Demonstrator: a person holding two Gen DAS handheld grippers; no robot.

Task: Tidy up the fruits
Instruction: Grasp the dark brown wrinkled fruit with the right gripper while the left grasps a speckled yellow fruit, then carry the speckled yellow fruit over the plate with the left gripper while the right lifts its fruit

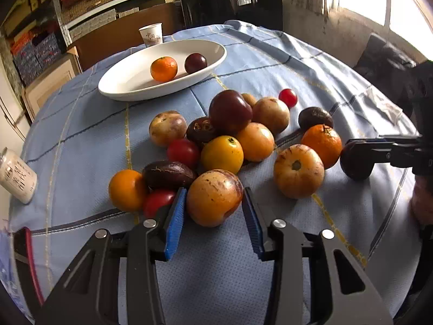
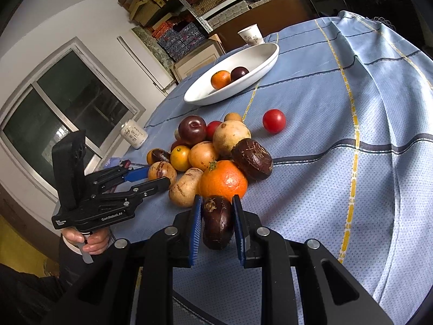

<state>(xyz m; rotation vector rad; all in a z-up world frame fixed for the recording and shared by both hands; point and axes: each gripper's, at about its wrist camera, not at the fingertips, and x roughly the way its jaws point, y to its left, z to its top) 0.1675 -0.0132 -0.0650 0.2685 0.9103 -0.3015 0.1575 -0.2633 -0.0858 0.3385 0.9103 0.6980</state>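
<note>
Our right gripper [image 2: 217, 207] has its fingers closed against a dark wrinkled fruit [image 2: 217, 220]; our left gripper [image 1: 215, 199] stands open around a mottled yellow fruit [image 1: 213, 197] (not quite pinching it). The pile sits on the blue-clothed worktop [image 1: 270, 257], the white dish [image 1: 127, 81] beyond. Only the right view shows the window [image 2: 65, 103]

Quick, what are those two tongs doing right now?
Left tongs: open, straddling a yellow passion fruit, not gripping it.
Right tongs: shut on a dark fruit.
</note>
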